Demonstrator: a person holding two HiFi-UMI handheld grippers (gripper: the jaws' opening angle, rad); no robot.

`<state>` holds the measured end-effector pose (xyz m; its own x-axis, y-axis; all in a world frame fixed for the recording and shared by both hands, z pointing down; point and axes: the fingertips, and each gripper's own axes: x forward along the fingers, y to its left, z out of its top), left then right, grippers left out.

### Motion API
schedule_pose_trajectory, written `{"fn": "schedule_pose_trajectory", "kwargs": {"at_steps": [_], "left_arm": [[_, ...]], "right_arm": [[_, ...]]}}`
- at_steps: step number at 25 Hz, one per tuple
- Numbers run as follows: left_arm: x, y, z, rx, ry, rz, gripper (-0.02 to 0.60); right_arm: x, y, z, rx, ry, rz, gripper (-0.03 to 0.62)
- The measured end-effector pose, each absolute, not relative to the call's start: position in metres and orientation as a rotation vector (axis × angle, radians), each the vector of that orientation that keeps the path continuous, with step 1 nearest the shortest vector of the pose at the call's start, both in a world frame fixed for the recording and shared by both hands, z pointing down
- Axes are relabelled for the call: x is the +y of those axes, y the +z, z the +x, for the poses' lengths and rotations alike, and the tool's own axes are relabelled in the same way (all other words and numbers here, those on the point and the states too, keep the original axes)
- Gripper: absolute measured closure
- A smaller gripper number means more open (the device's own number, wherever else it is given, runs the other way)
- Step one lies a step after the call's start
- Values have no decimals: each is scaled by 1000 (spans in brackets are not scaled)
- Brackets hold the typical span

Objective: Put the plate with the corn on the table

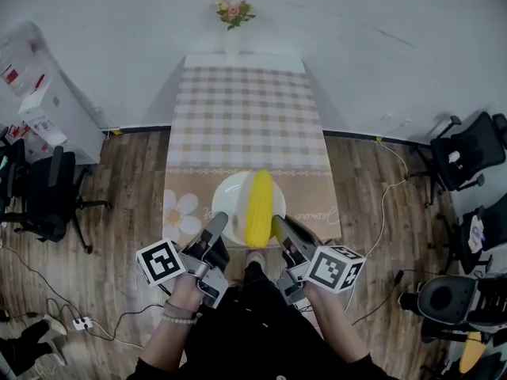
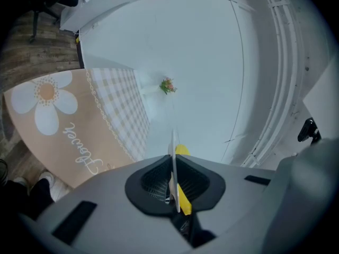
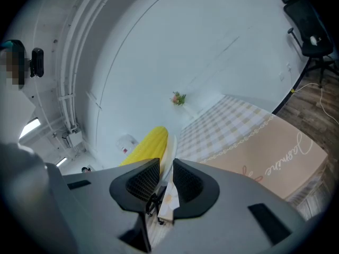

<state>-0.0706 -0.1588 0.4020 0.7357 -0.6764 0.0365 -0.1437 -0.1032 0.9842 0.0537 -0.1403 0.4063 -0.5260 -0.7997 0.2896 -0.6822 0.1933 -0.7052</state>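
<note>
A white plate [image 1: 226, 204] with a yellow corn cob [image 1: 258, 207] lying on it is held over the near end of the table [image 1: 245, 117], above the tan strip of the cloth with its daisy print. My left gripper [image 1: 219, 226] is shut on the plate's near-left rim, and my right gripper [image 1: 279, 229] is shut on its near-right rim. In the left gripper view the thin plate edge [image 2: 173, 157] stands between the pads with corn [image 2: 183, 194] behind it. The right gripper view shows the plate rim [image 3: 170, 152] pinched and the corn [image 3: 145, 147] to its left.
A vase of flowers [image 1: 232, 22] stands at the table's far end against the white wall. Black office chairs stand at the left [image 1: 40, 196] and right [image 1: 467, 153]. A white cabinet [image 1: 55, 105] is at the far left. Cables lie on the wooden floor.
</note>
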Motion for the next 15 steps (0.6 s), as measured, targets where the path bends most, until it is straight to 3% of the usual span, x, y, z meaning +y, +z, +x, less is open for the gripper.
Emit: {"fn": "schedule_pose_trajectory", "kwargs": {"at_steps": [15], "left_arm": [[-183, 421, -37, -785, -533, 1638, 554]], "right_arm": [[-178, 425, 90, 2425, -1276, -1334, 490]]}}
